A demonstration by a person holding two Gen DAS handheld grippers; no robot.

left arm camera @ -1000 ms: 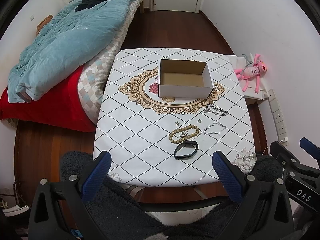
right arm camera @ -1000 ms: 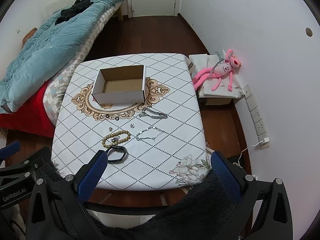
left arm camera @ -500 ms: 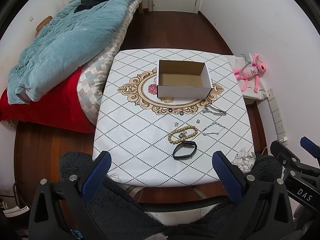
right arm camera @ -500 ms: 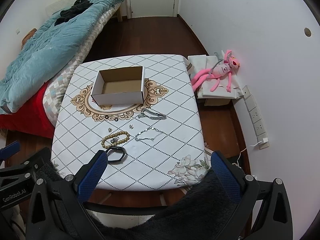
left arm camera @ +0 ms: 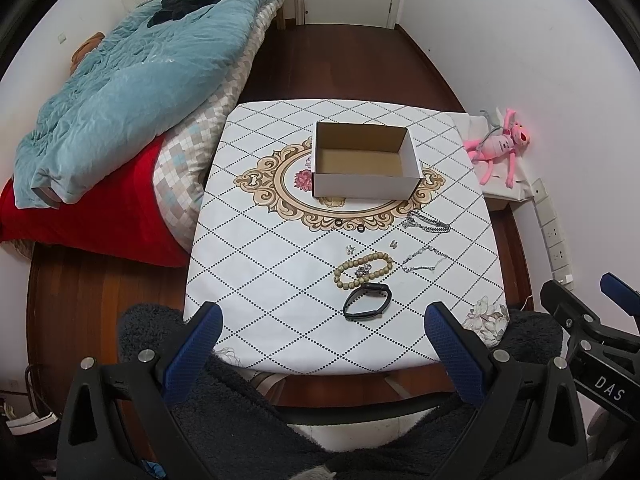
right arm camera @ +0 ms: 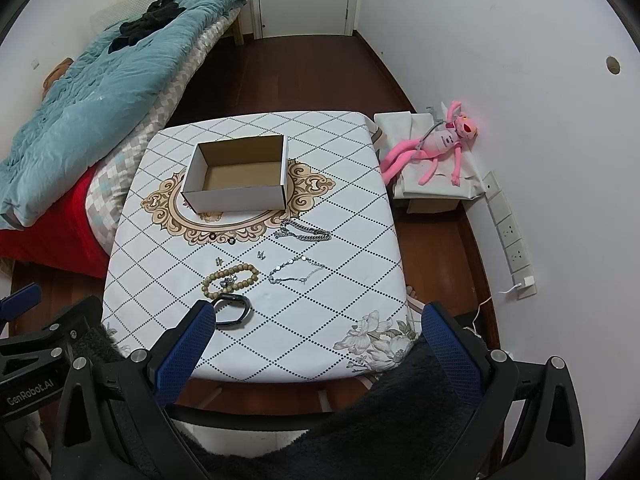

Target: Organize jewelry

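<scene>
left hand-held gripper (left arm camera: 320,334) was spread wide, empty, held above the bench's near edge over a dark fleece lap (left arm camera: 248,420). right hand-held gripper (right arm camera: 312,334) was also spread wide and empty, above the same edge further right; its left finger (right arm camera: 188,344) overlapped the black band in view, contact can't be told.

bench (left arm camera: 256,248) carried a white cloth with a diamond grid and a gold oval medallion. jewelry sat in the near-right part:
- black band (left arm camera: 367,300) closest to the near edge
- beaded bracelet (left arm camera: 363,270) just behind it, a small silver piece lying inside its loop
- thin silver chain (left arm camera: 424,259) right of the beads, apart from them
- heavier silver chain (left arm camera: 427,222) further back, near the medallion's right rim
- two small dark rings (left arm camera: 350,225) on the medallion's near rim, side by side
- two tiny silver pieces (left arm camera: 372,246) between rings and beads, too small to identify

open cardboard box (left arm camera: 366,160) stood on the medallion toward the far edge, empty, brown floor showing. all jewelry was outside it.

bed (left arm camera: 120,92) with teal duvet touched the bench's left edge. pink plush toy (left arm camera: 500,146) lay on a low white stand by the right wall, apart from the bench.
</scene>
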